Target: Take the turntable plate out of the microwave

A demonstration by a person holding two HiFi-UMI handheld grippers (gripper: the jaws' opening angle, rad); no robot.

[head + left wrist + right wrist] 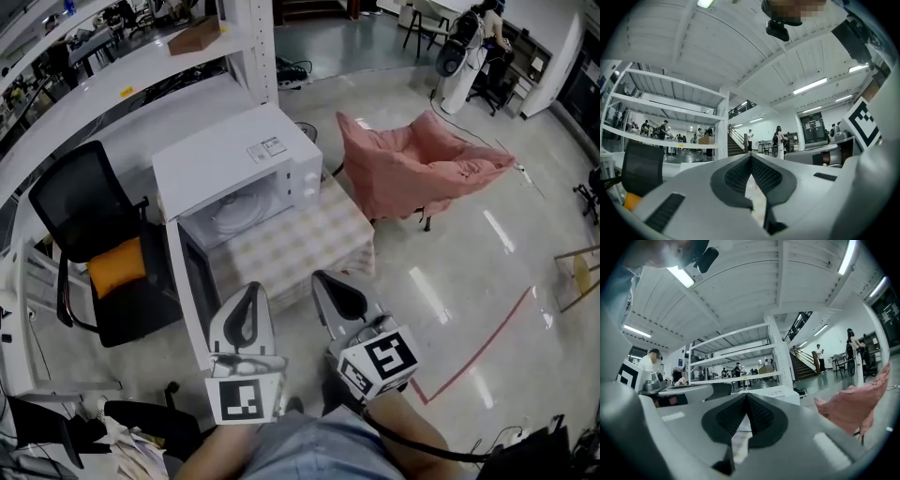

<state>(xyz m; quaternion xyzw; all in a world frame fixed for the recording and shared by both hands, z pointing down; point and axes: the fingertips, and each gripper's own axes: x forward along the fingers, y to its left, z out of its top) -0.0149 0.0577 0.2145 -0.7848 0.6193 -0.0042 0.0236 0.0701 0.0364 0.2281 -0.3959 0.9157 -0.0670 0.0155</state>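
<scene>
Left gripper (249, 292); plate (234, 214) flat in microwave (225, 155)

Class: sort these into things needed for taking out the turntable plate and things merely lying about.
Needed: white microwave with open door; clear glass turntable plate inside it; left gripper; right gripper.
Lying about: black office chair with orange cushion; pink fabric seat; brown cardboard box.

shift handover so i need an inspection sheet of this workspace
surface: checked tablecloth, bare in front of the microwave
job's things: microwave, door open; turntable plate inside
clutter: nothing seen
grippers: left claw and right claw shut, empty, short of the microwave
cables: black cable behind right claw
surroundings: black chair with orange cushion, pink beanbag, white shelf
</scene>
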